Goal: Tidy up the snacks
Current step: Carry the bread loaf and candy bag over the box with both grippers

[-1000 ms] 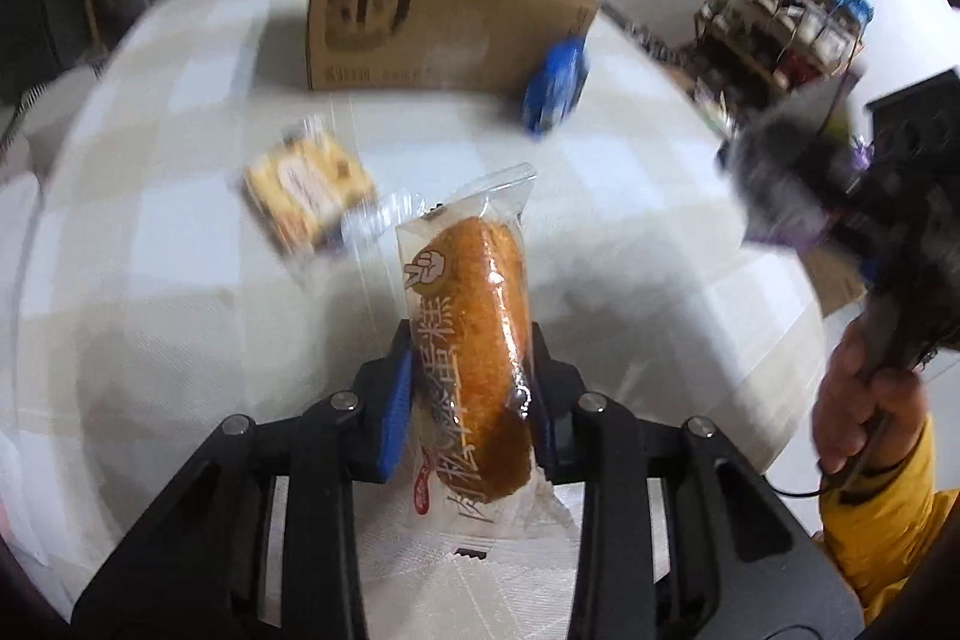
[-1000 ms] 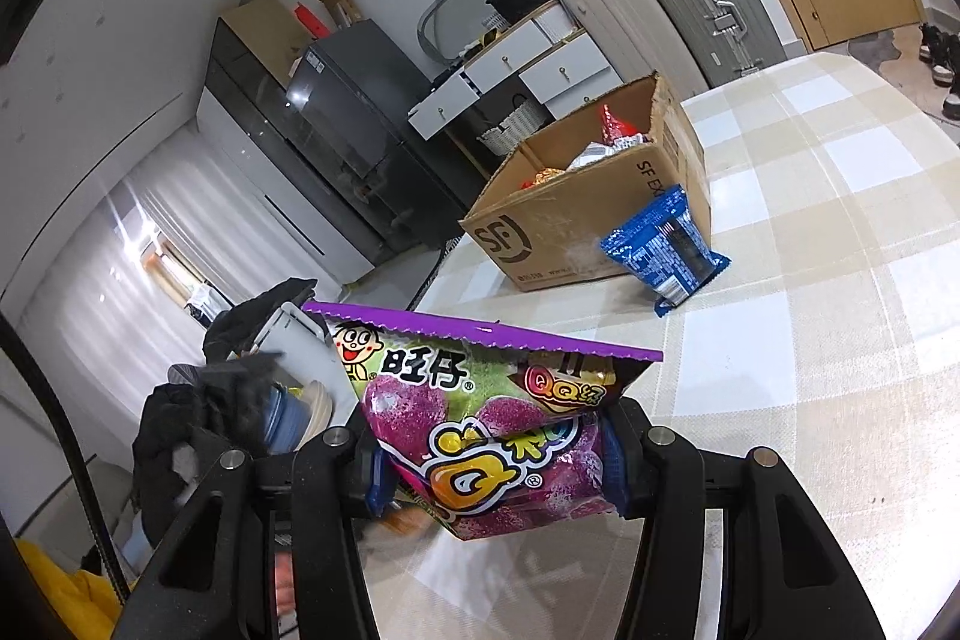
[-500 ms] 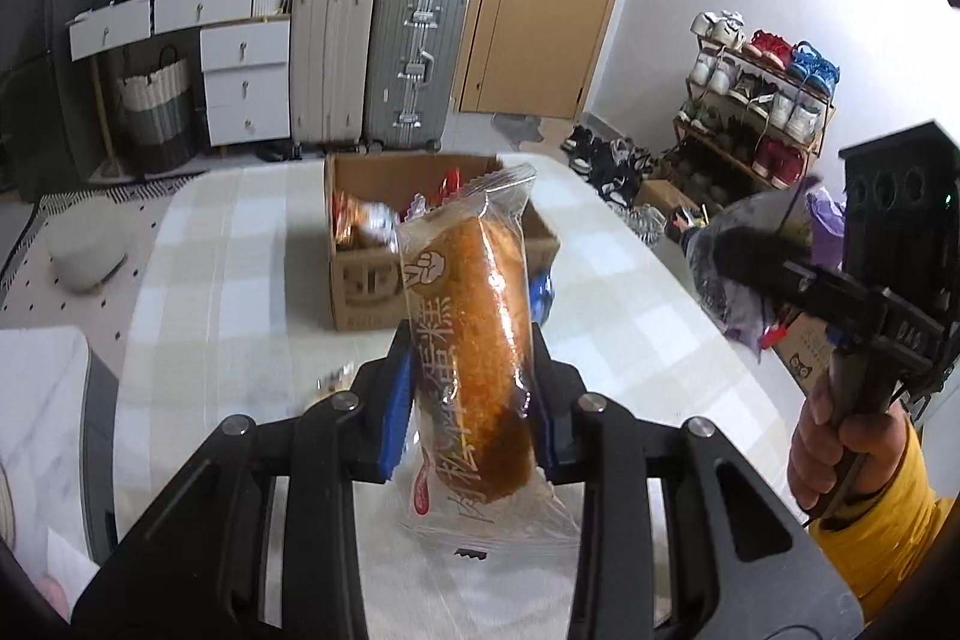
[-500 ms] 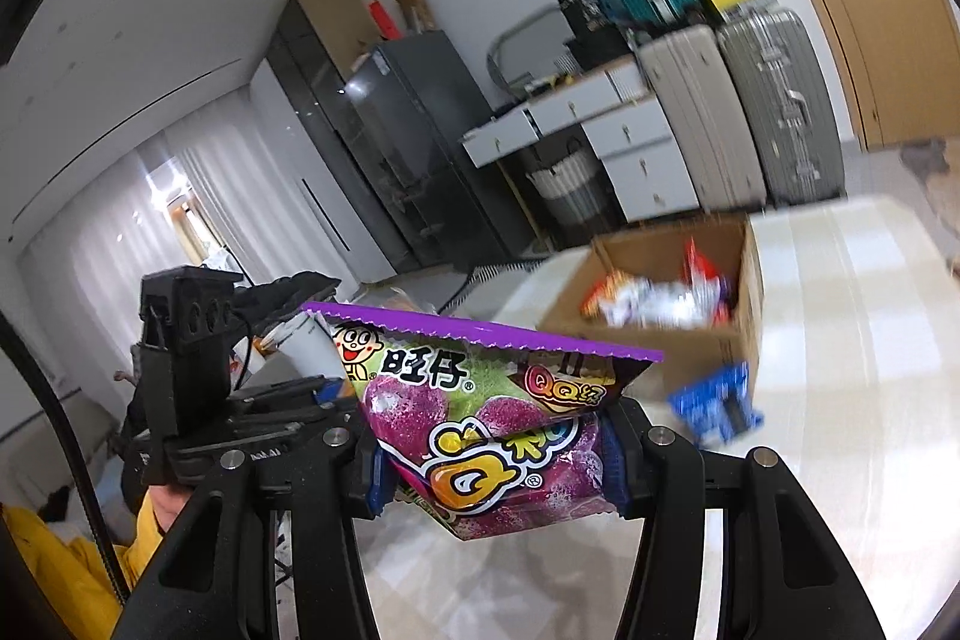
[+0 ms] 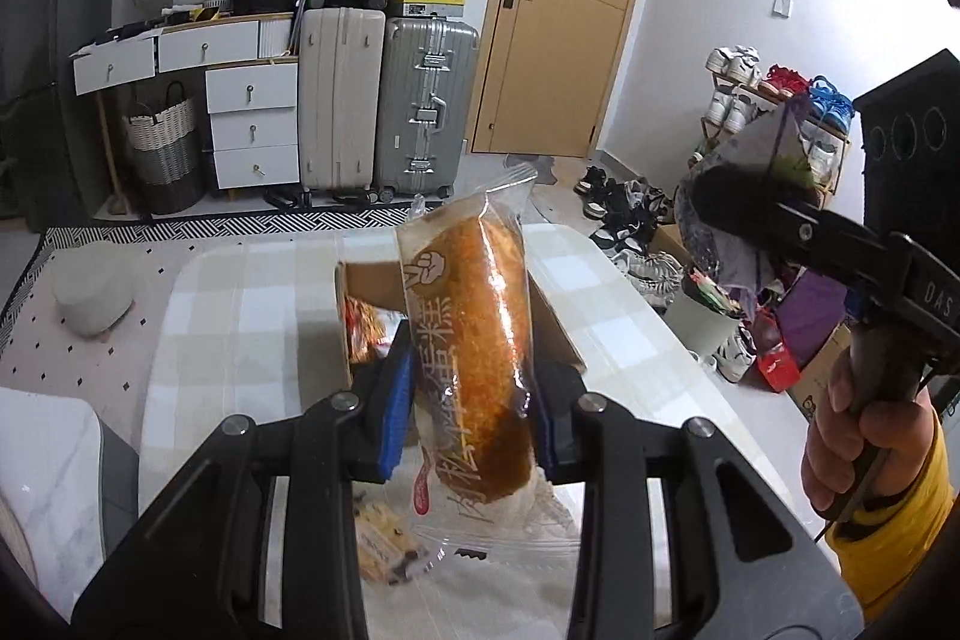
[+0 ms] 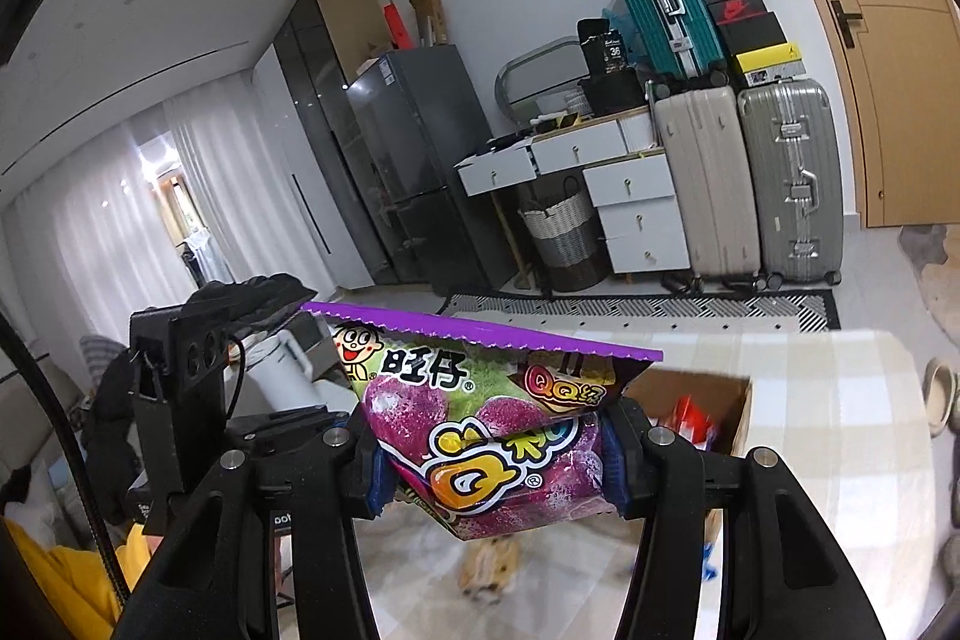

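Holding both loads aloft, the person has each gripper occupied. The left gripper (image 5: 471, 415) has its jaws pinching a wrapped meat-floss cake (image 5: 474, 358) about its lower half; the cake's long axis runs forward and upward along the fingers, its free end tilted slightly right. The right gripper (image 6: 489, 463) has its jaws pressed on the lower part of a purple gummy candy bag (image 6: 486, 424), whose serrated top edge lies crosswise to the fingers.

The relation that matters: the open cardboard box (image 5: 555, 322) sits on the checked table (image 5: 252, 304) directly ahead of and below the left jaws, partly hidden behind the cake. From the right wrist view the same box (image 6: 690, 394) lies ahead and to the right of the jaws, just past the bag's corner. Judgement: the left gripper appears the better aligned, needing only a forward, downward carry; the right must shift sideways. Snacks already lie inside the box. Another packet (image 6: 489, 571) rests on the table below, blurred.
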Motion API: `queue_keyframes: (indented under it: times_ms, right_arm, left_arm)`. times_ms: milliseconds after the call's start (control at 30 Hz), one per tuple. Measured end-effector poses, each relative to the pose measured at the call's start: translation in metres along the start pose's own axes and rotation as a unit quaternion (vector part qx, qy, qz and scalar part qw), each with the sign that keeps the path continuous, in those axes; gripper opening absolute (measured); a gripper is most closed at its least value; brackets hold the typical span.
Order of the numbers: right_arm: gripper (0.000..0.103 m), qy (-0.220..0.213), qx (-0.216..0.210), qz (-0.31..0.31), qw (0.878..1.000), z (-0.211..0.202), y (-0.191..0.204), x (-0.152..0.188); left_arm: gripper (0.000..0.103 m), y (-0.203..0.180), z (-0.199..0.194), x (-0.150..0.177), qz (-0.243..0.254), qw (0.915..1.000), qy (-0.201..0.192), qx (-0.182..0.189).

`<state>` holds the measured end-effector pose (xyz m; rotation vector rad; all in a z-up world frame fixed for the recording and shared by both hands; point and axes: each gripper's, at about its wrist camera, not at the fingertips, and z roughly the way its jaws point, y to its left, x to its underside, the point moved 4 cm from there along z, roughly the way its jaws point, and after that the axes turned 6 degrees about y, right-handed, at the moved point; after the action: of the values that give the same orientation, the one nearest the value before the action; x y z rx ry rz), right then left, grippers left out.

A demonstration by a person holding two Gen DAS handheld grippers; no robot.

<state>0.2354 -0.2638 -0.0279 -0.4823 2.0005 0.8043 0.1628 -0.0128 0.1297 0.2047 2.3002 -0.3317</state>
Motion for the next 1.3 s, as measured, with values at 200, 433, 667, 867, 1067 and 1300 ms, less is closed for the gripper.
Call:
queue_keyframes:
  times_ms: [200, 433, 667, 867, 1067, 1300]
  right_arm:
    - [0.053, 0.008, 0.016, 0.007, 1.0, 0.028, -0.022, -0.026]
    - [0.053, 0.033, 0.038, 0.036, 0.998, 0.072, -0.067, -0.034]
    - [0.053, 0.07, 0.057, 0.052, 0.995, 0.119, -0.108, -0.026]
    - [0.053, 0.104, 0.067, 0.066, 0.99, 0.154, -0.137, -0.006]
    - [0.053, 0.124, 0.067, 0.082, 0.987, 0.175, -0.156, 0.012]
    - [0.053, 0.13, 0.076, 0.08, 0.985, 0.181, -0.164, 0.018]
  left_arm:
    - [0.03, 0.023, 0.051, -0.047, -0.007, 0.9997, 0.016, -0.018]
    - [0.03, 0.047, 0.13, -0.075, -0.013, 0.9984, 0.049, -0.024]
    - [0.03, 0.062, 0.213, -0.071, -0.022, 0.9957, 0.088, -0.018]
    - [0.03, 0.075, 0.276, -0.072, -0.024, 0.993, 0.115, -0.011]
    - [0.03, 0.081, 0.319, -0.072, -0.024, 0.9912, 0.13, -0.008]
    - [0.03, 0.082, 0.358, -0.065, -0.022, 0.9889, 0.147, -0.006]
